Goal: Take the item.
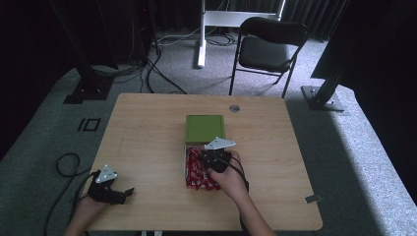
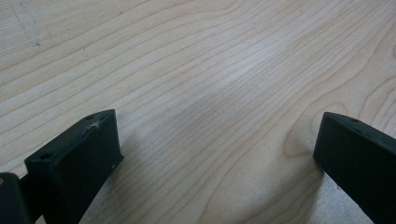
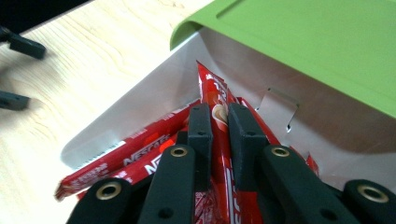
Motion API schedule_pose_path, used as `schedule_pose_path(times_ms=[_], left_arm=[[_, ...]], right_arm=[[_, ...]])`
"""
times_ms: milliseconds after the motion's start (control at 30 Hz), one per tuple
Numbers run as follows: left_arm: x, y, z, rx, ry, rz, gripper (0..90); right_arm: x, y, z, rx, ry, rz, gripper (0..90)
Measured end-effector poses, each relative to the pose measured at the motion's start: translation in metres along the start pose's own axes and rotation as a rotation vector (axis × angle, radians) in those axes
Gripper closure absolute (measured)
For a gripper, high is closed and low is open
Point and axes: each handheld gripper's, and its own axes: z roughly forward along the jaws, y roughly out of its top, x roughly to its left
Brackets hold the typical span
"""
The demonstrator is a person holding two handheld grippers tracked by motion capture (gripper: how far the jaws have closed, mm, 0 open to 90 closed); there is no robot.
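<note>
A dark room with a grey carpet holds a big wooden table [image 1: 147,128]. Behind the table stands a black folding chair [image 1: 268,46]. A white stand leg [image 1: 201,34] is next to it, and black cables [image 1: 157,73] lie on the floor.

In the middle of the table is a box [image 1: 186,162] with white walls. Its green lid [image 1: 205,128] is flipped open and lies flat on the far side. Inside the box is a pile of red stick packets [image 1: 196,169]. The right gripper view shows white letters on them.

The person's right hand comes in from the bottom of the high view and holds the right gripper [image 1: 218,160] over the box. In the right gripper view, the right gripper [image 3: 219,123] has its two black jaws squeezed in close on one red packet [image 3: 219,114]. That packet stands up with its tip pointing at the lid, and the others lie flatter under it.

The left gripper [image 1: 110,189] sits near the front left edge of the table, well apart from the box. In the left gripper view, the left gripper [image 2: 215,135] has its jaws spread wide with just bare wood between them.
</note>
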Motion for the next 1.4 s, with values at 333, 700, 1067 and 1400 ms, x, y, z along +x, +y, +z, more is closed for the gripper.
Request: schedule_pose_path(times_ms=[333,700,1067,1400], left_arm=[[0.000,0.000,0.000,0.000,-0.001,-0.002,1.5],[0.000,0.000,0.000,0.001,-0.001,-0.001,1.4],[0.000,0.000,0.000,0.001,-0.001,-0.001,1.5],[0.000,0.000,0.000,0.000,0.000,0.000,1.5]], right_arm=[[0.000,0.003,-0.016,-0.041,0.032,0.023,80.2],[0.002,0.015,-0.034,-0.107,0.048,0.018,80.2],[-0.017,0.020,-0.053,-0.187,-0.035,0.052,80.2],[-0.043,0.010,-0.065,-0.228,-0.135,0.123,80.1]])
